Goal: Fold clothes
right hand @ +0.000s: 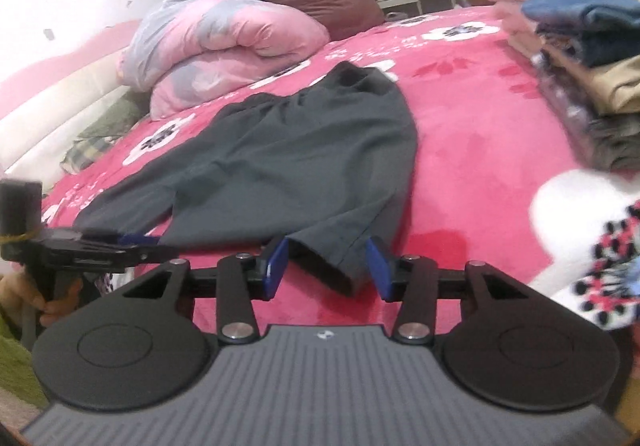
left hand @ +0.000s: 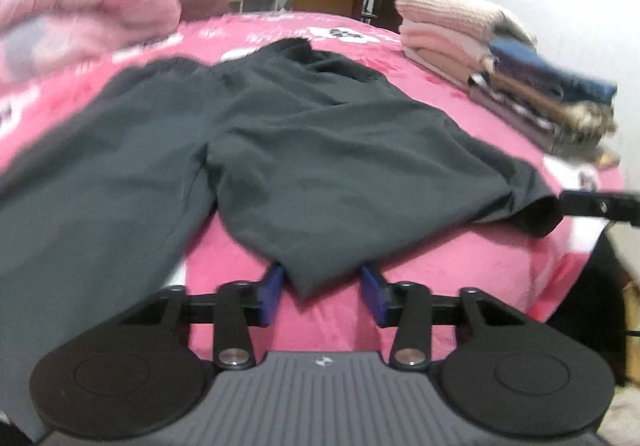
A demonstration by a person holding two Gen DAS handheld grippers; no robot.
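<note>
Both grippers are held with their blue pads spread apart. Between the fingers of the left gripper the hem corner of one leg of the dark grey shorts is seen; between those of the right gripper the other hem corner lies. Beyond, the shorts are spread on the pink floral bedspread. To the right, folded clothes are stacked. No legible writing is seen, only a small emblem on each tool's body.
</note>
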